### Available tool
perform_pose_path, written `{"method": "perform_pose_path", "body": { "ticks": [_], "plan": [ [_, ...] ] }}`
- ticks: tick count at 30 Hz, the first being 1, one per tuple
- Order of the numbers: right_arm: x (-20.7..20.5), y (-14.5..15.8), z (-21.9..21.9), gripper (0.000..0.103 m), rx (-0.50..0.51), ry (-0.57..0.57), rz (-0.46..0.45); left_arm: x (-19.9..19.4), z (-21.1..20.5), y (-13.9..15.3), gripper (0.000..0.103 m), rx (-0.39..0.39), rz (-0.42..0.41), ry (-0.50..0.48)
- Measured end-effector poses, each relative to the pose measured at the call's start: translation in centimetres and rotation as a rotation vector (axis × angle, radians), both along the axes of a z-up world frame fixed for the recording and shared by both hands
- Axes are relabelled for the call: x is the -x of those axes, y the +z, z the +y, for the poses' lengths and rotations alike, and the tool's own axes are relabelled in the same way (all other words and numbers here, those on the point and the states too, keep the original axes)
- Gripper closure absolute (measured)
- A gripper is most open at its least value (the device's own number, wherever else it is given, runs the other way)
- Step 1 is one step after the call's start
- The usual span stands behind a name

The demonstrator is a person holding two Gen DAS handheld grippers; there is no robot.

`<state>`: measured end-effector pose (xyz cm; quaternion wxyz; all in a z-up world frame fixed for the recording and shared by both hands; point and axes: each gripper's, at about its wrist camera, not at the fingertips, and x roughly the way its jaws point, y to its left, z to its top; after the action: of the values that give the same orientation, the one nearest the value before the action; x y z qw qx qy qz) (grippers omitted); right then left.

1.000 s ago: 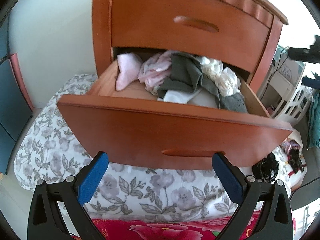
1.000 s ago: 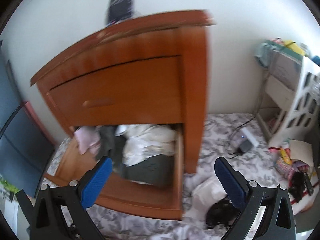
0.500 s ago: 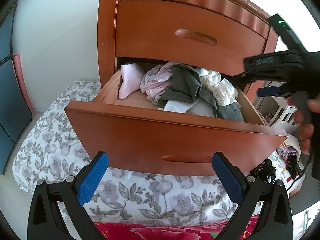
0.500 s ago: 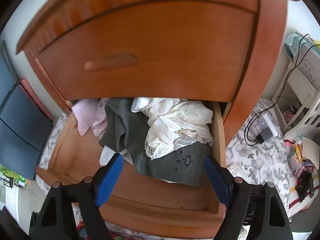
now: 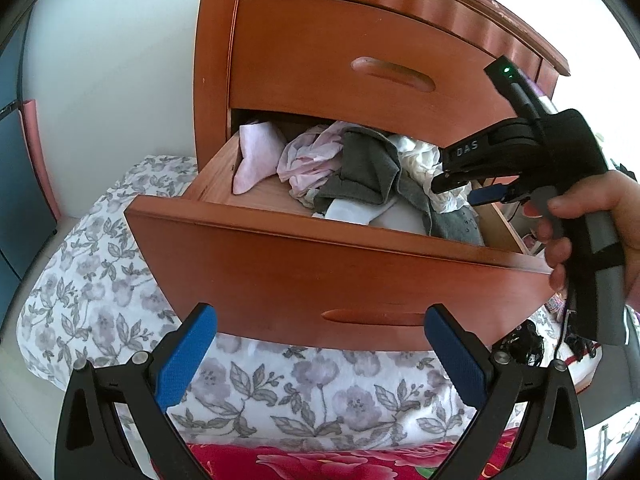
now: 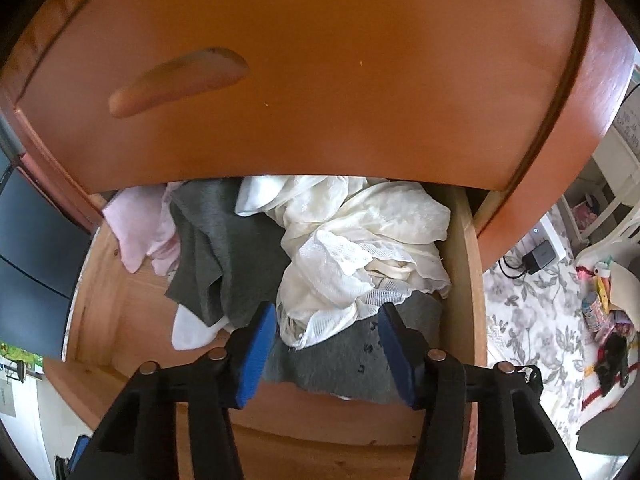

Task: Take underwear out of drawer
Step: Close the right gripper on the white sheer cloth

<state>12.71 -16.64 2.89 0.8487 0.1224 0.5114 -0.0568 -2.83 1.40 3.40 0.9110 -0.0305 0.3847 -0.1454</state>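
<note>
The lower drawer (image 5: 320, 264) of a reddish wooden nightstand stands pulled out, heaped with clothes. A cream lacy garment (image 6: 360, 248) lies on the right of the heap, over a dark grey printed cloth (image 6: 344, 356). A grey garment (image 6: 224, 248) sits in the middle and a pink one (image 6: 132, 224) at the left. My right gripper (image 6: 327, 312) reaches down into the drawer. Its jaws are closing, with the cream garment's lower edge between the blue pads. In the left wrist view a hand (image 5: 580, 216) holds this right gripper (image 5: 460, 190) over the cream garment (image 5: 420, 156). My left gripper (image 5: 318, 316) hangs open before the drawer front, holding nothing.
The upper drawer (image 5: 360, 60) is closed and overhangs the back of the heap. A floral sheet (image 5: 100, 272) covers the surface below, with a red floral blanket (image 5: 320, 460) nearest. A charger with cable (image 6: 540, 258), white shelving (image 6: 612, 184) and small clutter (image 6: 608, 320) lie to the right.
The right gripper has come down and forward into the drawer, its jaws narrowing around the cream garment, and has entered the left wrist view from the right. The left gripper has stayed put.
</note>
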Motion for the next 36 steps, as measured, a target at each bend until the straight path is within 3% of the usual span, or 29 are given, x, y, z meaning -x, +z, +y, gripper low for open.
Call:
{"method": "perform_pose_path", "body": {
  "ticks": [2,10,36],
  "plan": [
    [-0.5,-0.4,0.0,0.053,-0.008,-0.009,0.007,-0.1,0.0,0.0,0.0,0.003,0.004,-0.002],
    [-0.6,-1.1,-0.5,0.093,-0.01,-0.035,0.001,-0.2,0.1,-0.2,0.0,0.011,0.018,-0.004],
    [4.3,5.1,-2.3,0.097,0.022,-0.019,-0.125,-0.2,0.0,-0.3,0.0,0.002,0.024,-0.008]
  ]
}}
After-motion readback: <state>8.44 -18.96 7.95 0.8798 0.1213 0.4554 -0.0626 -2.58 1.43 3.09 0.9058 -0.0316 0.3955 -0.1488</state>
